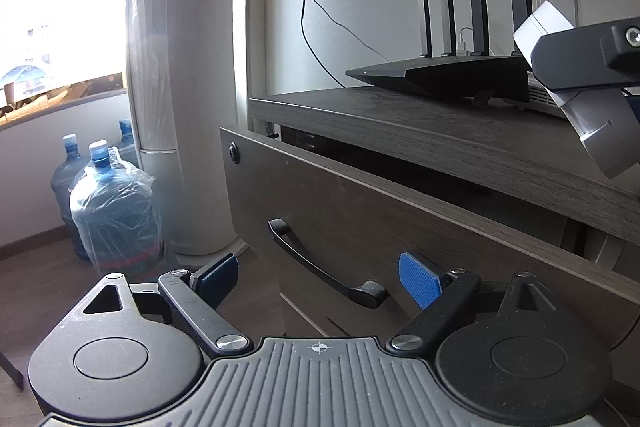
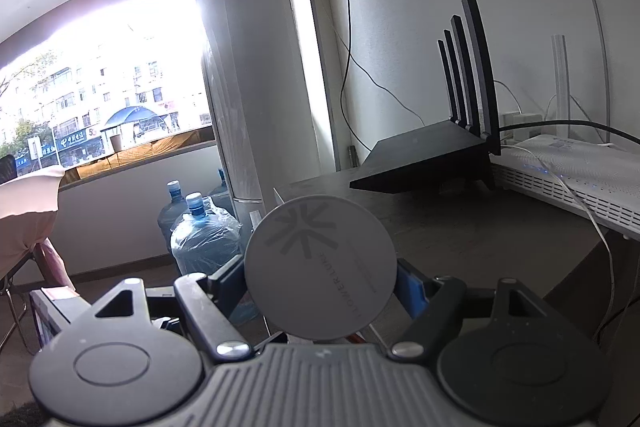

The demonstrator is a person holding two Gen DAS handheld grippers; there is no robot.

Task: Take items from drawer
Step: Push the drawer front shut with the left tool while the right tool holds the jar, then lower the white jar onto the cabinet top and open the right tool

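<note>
Left gripper (image 1: 318, 277): ours, jaws wide and empty, blue pads either side of open air. Straight ahead and just beyond the fingertips we list the drawer handle (image 1: 326, 267), a black bar whose long axis runs from upper left down to lower right across the drawer front (image 1: 400, 227). The drawer stands partly pulled out under the cabinet top (image 1: 440, 131); its dark interior shows only as a slot, contents not legible. This is the nearer hand to the handle, by our judgement.

Right gripper (image 2: 322, 283): ours, closed on a grey canister (image 2: 320, 267), its round printed end facing the lens, held above the cabinet top.

Further right: black router (image 2: 432, 155) with four antennas, then a white device (image 2: 580, 179) beside it.

View notes: only the left wrist view shows drawer and handle, and the canister's tapered side (image 1: 592, 123) in the other gripper. Only the right wrist view shows the printed end and a pale sleeve (image 2: 28, 211).
</note>
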